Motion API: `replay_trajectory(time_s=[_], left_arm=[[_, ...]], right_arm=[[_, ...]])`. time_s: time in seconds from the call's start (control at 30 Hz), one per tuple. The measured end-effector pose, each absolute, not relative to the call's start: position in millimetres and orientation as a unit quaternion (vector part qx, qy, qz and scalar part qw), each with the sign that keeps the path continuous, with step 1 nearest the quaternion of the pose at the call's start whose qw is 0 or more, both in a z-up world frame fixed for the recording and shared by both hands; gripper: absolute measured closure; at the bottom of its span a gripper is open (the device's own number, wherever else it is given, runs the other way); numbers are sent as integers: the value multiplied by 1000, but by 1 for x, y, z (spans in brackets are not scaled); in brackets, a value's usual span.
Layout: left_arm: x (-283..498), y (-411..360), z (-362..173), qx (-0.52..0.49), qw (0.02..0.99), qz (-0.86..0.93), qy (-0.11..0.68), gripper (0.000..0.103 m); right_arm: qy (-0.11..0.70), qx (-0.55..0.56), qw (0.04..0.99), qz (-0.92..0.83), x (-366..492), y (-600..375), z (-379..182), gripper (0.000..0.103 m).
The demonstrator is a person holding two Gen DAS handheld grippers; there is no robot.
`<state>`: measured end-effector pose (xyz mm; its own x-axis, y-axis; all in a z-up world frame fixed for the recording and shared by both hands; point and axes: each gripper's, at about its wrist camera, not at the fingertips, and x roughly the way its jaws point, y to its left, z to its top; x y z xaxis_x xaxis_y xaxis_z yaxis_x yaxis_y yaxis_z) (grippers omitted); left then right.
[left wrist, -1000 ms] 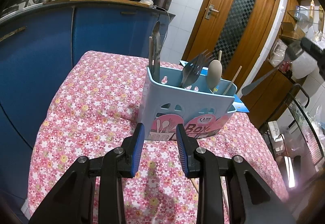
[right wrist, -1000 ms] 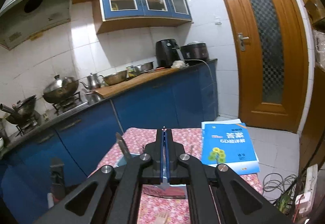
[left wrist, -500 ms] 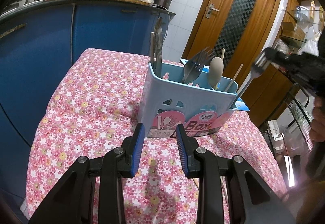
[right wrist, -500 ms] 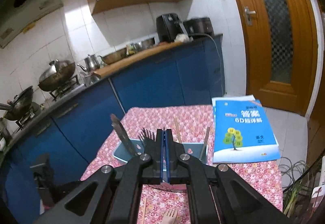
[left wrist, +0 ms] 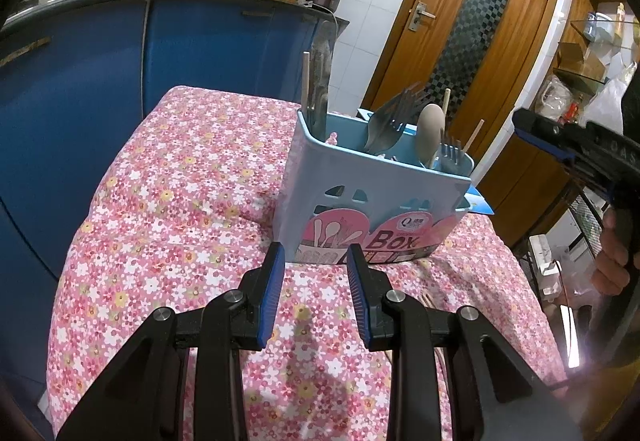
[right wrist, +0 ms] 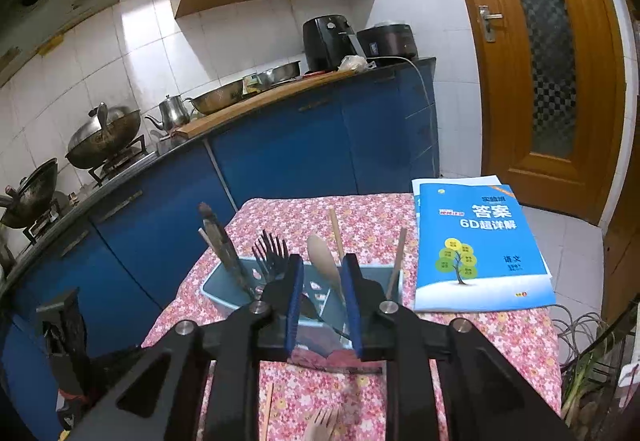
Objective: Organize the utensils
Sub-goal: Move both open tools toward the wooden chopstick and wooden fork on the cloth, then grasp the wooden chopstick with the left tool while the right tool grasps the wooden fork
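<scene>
Landmark: blue utensil box (left wrist: 372,197) on floral tablecloth (left wrist: 180,181).
Inside box: dark forks (left wrist: 390,121), wooden spoon (left wrist: 430,133), pale fork (left wrist: 450,151), chopsticks.
Right gripper (right wrist: 322,305) above box, jaws parted, empty.
Left gripper (left wrist: 316,295) near box front, jaws apart, empty.
Step, judged: drop-off done.
Leftovers near side of box: wooden fork (right wrist: 324,423), chopstick (right wrist: 267,411).
Next: descend, clamp handle, lift clear of cloth.

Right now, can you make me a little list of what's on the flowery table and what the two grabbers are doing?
Table: pink flowered cloth
Box: blue utensil box, upright
Inside box: dark forks, wooden spoon, chopsticks, pale fork
Beside box: blue book
Loose on cloth: pale fork, chopstick
Left gripper: open, empty
Right gripper: open, empty, above box
</scene>
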<state>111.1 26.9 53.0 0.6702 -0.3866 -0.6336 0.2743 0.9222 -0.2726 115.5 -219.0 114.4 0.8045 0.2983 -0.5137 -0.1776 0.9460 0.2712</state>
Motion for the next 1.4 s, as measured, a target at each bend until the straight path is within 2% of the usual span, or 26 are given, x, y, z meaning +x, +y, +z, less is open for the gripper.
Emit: replay_trajectory(time_s=[0.13, 0.4, 0.5, 1.3, 1.4], left_arm=[[104, 23, 57, -68, 910, -181, 368, 71], [84, 13, 59, -54, 902, -187, 385, 71], [75, 7, 59, -46, 900, -188, 392, 71], [59, -61, 0, 11, 832, -192, 520, 71], [60, -63, -4, 18, 828, -182, 530, 76]], right_arm=[[304, 104, 940, 117, 102, -220, 103, 75], [348, 117, 923, 111, 74, -223, 70, 74], [355, 125, 920, 112, 61, -225, 60, 69], [365, 170, 910, 95, 2, -265, 12, 63], [363, 178, 910, 95, -1, -271, 8, 63]])
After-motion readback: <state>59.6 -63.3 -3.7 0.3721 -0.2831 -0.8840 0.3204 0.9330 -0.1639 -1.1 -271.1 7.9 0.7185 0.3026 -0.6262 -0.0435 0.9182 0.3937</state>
